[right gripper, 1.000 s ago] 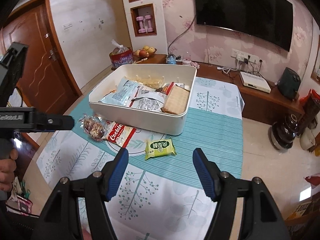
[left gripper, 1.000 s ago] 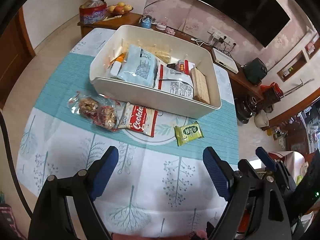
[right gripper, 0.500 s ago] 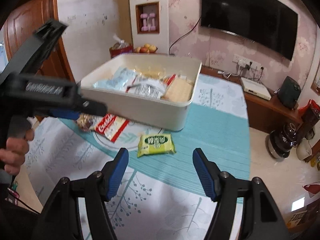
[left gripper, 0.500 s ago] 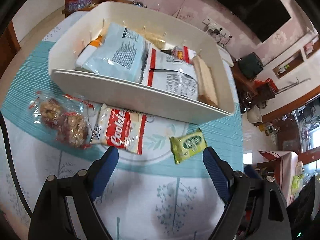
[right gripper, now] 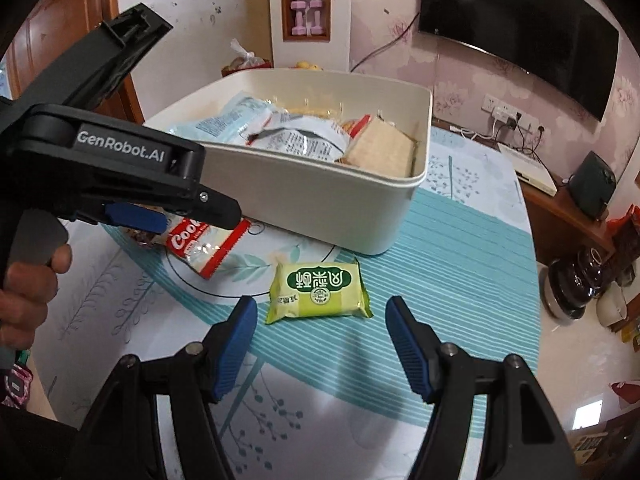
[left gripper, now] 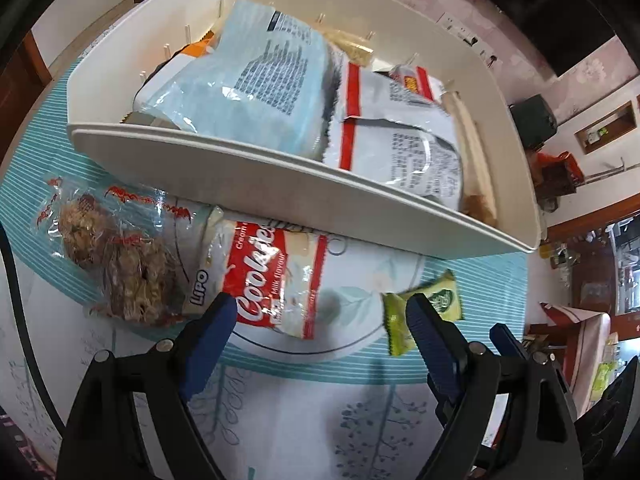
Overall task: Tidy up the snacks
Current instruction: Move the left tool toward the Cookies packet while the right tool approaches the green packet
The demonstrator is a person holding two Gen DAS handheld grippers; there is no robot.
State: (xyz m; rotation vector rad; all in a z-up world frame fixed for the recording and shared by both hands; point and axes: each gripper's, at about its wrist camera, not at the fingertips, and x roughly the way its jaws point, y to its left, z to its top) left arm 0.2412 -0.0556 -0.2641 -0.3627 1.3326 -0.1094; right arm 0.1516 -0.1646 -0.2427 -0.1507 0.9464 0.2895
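A cream bin (left gripper: 280, 184) (right gripper: 320, 200) holds several snack packs. In front of it on the table lie a red-and-white Cookies pack (left gripper: 272, 276) (right gripper: 200, 248), a clear bag of brown clusters (left gripper: 112, 264) and a green snack packet (left gripper: 424, 312) (right gripper: 318, 290). My left gripper (left gripper: 320, 316) is open, low over the near edge of the Cookies pack. It also shows in the right wrist view (right gripper: 132, 200). My right gripper (right gripper: 320, 320) is open just in front of the green packet.
The table (right gripper: 440, 264) has a teal and white tree-print cloth. A sideboard (right gripper: 560, 208) with a white box and a dark speaker stands at the right. A TV (right gripper: 520, 32) hangs on the wall. A dark pot (right gripper: 576, 284) sits on the floor.
My left gripper has moved forward and down towards the Cookies pack. My right gripper has moved forward and down towards the green packet. Both stay open.
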